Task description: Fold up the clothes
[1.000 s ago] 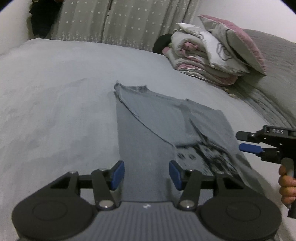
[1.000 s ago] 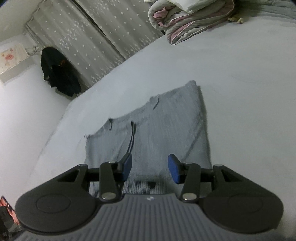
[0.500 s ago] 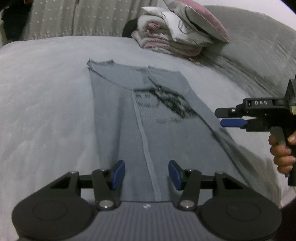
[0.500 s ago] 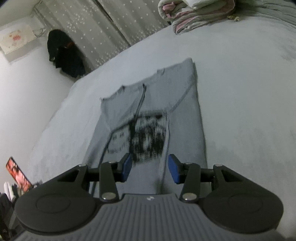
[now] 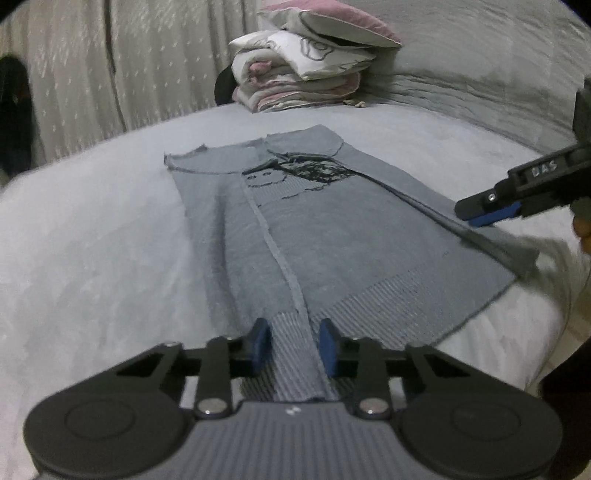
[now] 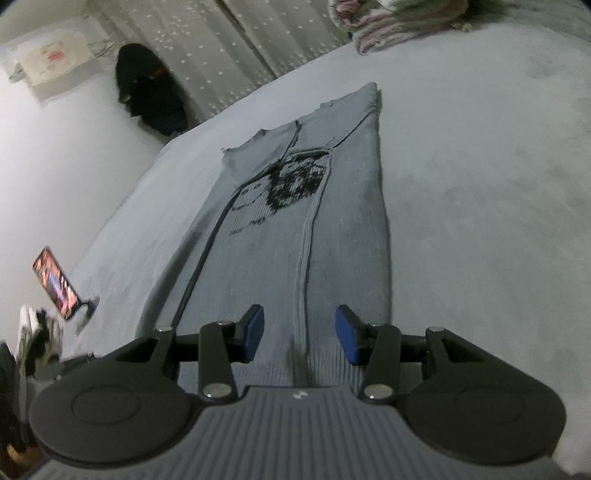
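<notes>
Two grippers are working at the near hem of a grey knitted sweater that is lying flat on a grey bedspread, its sides folded inward along its length and a dark knitted motif showing near the neckline. We are noting that the sweater is stretching away from the bed's near edge toward a stack of folded bedding at the far end, with a pink-and-white pillow sitting on top of that stack.

We are observing the left gripper with its jaws closing; the gap between its blue pads is narrow, and the ribbed hem with a raised lengthwise fold is running between them. We cannot tell whether the pads are pressing on the fabric yet.

We are observing the right gripper with its jaws standing moderately apart, the hem and a lengthwise seam passing between the pads without visible contact. In the left wrist view, that gripper is hovering just beside the sweater's right edge, a person's fingers partly showing at the frame border.

We are also recording patterned curtains behind the bed, a dark garment hanging beside them, and a lit phone propped at the bed's left side.
</notes>
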The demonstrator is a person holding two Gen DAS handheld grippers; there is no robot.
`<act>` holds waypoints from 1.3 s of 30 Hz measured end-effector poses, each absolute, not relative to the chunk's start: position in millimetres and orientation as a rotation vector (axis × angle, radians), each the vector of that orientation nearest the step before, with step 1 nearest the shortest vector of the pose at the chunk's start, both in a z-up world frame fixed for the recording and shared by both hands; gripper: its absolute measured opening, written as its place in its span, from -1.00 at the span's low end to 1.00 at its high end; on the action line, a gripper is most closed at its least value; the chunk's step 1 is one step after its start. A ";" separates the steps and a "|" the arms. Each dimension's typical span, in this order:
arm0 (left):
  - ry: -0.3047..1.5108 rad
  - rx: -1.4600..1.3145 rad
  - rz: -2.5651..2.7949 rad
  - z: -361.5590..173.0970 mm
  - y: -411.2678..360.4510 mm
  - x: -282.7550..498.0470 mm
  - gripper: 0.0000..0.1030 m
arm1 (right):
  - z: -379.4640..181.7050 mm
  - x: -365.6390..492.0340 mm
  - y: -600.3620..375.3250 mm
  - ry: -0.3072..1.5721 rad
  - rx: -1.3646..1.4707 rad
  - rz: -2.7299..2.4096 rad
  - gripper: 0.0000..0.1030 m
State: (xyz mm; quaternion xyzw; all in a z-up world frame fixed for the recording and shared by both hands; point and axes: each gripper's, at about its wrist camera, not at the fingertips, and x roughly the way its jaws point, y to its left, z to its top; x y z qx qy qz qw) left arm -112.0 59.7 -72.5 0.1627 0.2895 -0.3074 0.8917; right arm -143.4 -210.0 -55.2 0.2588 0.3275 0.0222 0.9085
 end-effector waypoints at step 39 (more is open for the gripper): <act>0.856 -0.115 -0.780 -76.0 121.1 -48.0 -0.46 | -97.6 -49.2 -141.7 0.768 0.875 0.429 -0.34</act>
